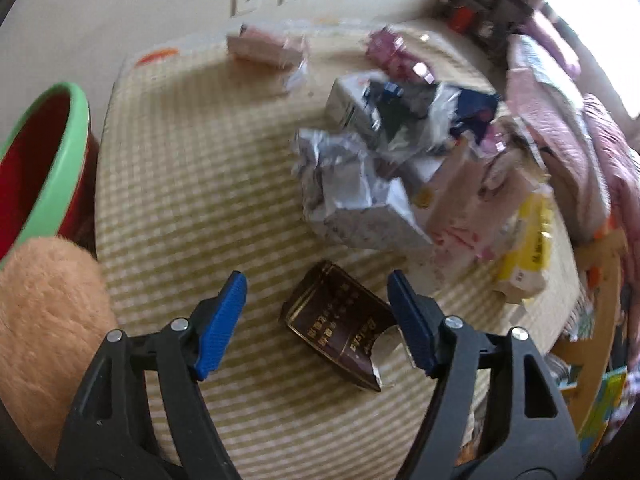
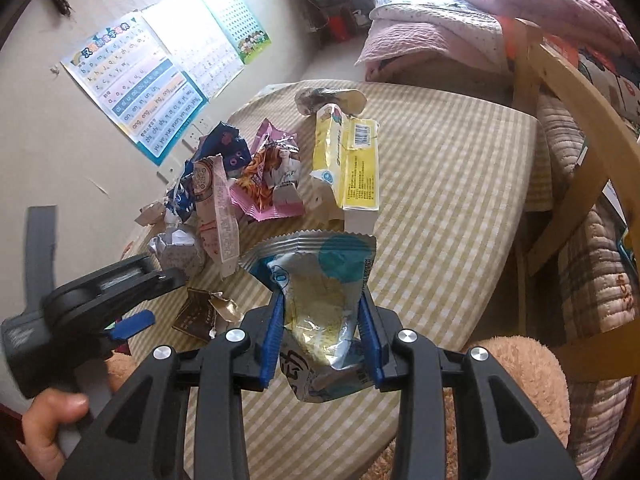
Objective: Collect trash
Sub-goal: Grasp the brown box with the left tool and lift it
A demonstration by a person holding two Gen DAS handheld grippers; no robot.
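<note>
My left gripper (image 1: 317, 280) hangs open over the checked tablecloth, its blue pads on either side of a torn dark brown wrapper (image 1: 340, 332) with gold print. They do not touch it. The same wrapper (image 2: 200, 312) lies flat in the right wrist view, just beside the left gripper (image 2: 166, 296). My right gripper (image 2: 323, 294) is shut on a crumpled blue, white and yellow snack bag (image 2: 320, 280), held up off the table. Behind lie a heap of crumpled wrappers (image 2: 240, 176) and a flattened yellow carton (image 2: 352, 160).
A red bin with a green rim (image 1: 60, 160) stands left of the table (image 1: 192, 140). An orange plush thing (image 1: 48, 320) sits at the near edge. A wooden chair (image 2: 560, 120) and pink bedding (image 2: 440, 20) crowd the right side. A hand (image 2: 48, 420) holds the left gripper's handle.
</note>
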